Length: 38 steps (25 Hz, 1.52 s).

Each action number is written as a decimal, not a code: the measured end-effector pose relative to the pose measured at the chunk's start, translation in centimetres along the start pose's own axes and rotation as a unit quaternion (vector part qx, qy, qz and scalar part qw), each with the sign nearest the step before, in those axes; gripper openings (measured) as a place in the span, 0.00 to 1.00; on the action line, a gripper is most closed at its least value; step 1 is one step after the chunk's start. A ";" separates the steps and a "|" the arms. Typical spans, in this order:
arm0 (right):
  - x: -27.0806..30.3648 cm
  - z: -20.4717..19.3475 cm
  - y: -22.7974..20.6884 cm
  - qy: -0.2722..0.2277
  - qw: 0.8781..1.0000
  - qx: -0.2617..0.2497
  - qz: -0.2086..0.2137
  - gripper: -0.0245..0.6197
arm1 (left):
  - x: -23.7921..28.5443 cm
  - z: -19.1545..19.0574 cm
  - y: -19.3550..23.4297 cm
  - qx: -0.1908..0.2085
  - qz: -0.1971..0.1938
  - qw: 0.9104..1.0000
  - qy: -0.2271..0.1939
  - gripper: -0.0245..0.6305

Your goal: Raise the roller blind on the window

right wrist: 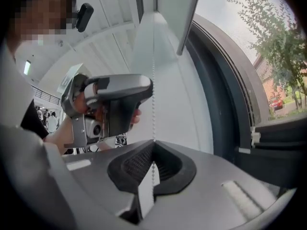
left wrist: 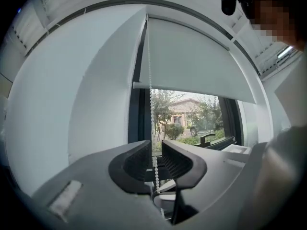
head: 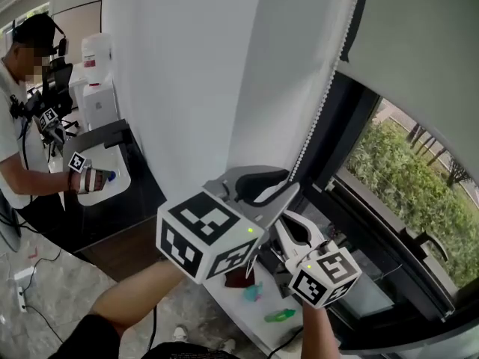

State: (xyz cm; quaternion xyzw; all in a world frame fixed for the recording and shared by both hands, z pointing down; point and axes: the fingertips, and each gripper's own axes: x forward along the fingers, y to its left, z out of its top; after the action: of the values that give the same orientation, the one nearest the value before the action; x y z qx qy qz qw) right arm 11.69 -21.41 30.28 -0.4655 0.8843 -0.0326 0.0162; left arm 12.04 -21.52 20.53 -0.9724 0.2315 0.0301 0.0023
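From the head view I see both tools low at the left edge of the window (head: 389, 178). The left hand-held gripper (head: 290, 182) is higher and the right hand-held gripper (head: 293, 226) sits just under it, but their jaws are too small there for me to read.

The left gripper view looks up at the roller blind (left wrist: 192, 61). The bead chain (left wrist: 149, 56) drops between this gripper's two ribbed pads, which stand apart with a gap on each side. The chain runs free and nothing is pinched.

The right gripper view shows the opposite. Its pads are closed together on the chain, which enters at their top and comes out below. Above them that view also shows the left tool's grey body, held in a hand.

Only the left gripper view gives me the blind head-on. It covers the upper part of the glass, and its bottom rail (left wrist: 192, 91) lies across the window, slanting down to the right in that lens. Below the rail I can see shrubs (left wrist: 175, 130) and a house (left wrist: 184, 105). The chain's long axis is vertical, hanging along the blind's left edge next to the white wall (head: 187, 73).

Only the head view shows another person (head: 19, 133), far left and well apart from the window.
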 end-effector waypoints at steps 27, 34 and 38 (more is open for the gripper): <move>-2.6 9.7 -1.1 -0.089 0.993 0.061 0.054 0.18 | -0.1 -3.5 0.9 0.017 0.013 0.999 0.029 0.05; -0.1 13.5 0.9 -0.090 0.994 0.002 0.058 0.19 | -0.5 -7.6 1.0 -0.011 0.011 0.998 0.057 0.05; 1.3 15.1 1.2 -0.090 0.994 -0.008 0.063 0.19 | -0.6 -9.1 1.0 -0.011 0.009 0.997 0.072 0.05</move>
State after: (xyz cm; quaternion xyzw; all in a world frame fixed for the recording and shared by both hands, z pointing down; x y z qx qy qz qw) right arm 10.83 -22.45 15.17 -0.4102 0.9070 0.0177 0.0938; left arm 11.59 -22.28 29.62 -0.9699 0.2393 -0.0375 -0.0255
